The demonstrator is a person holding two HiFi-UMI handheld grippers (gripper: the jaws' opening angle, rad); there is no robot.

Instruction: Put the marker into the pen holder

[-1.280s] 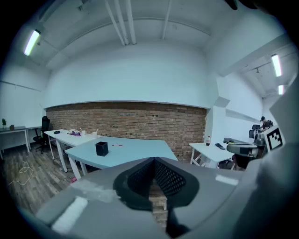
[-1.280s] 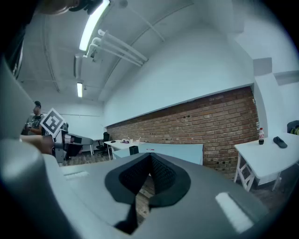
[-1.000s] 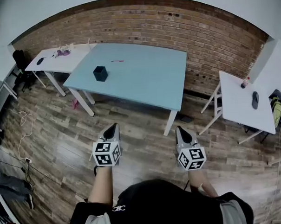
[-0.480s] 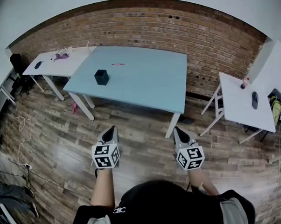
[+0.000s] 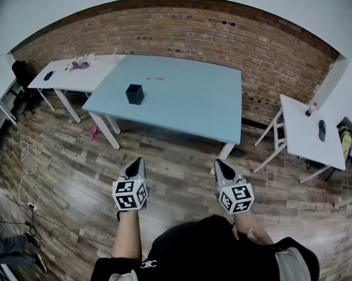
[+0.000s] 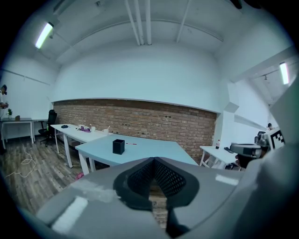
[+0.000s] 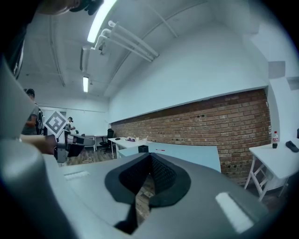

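Note:
A black square pen holder [image 5: 134,94] stands on the light blue table [image 5: 186,101], toward its left side. A red marker [image 5: 155,78] lies flat on the same table behind the holder, near the brick wall. In the left gripper view the pen holder [image 6: 118,146] and the marker [image 6: 131,144] show small and far off. My left gripper [image 5: 136,162] and right gripper [image 5: 218,163] hang over the wooden floor, well short of the table. Both are shut with nothing between the jaws.
A white table [image 5: 74,71] with small items adjoins the blue one at the left. Another white table [image 5: 309,131] with a bottle and a dark object stands at the right. A brick wall [image 5: 218,42] runs behind. Cables lie on the floor [image 5: 25,155] at the left.
The view has shifted a little toward the blue table. Both grippers keep their pose, shut, low over the floor.

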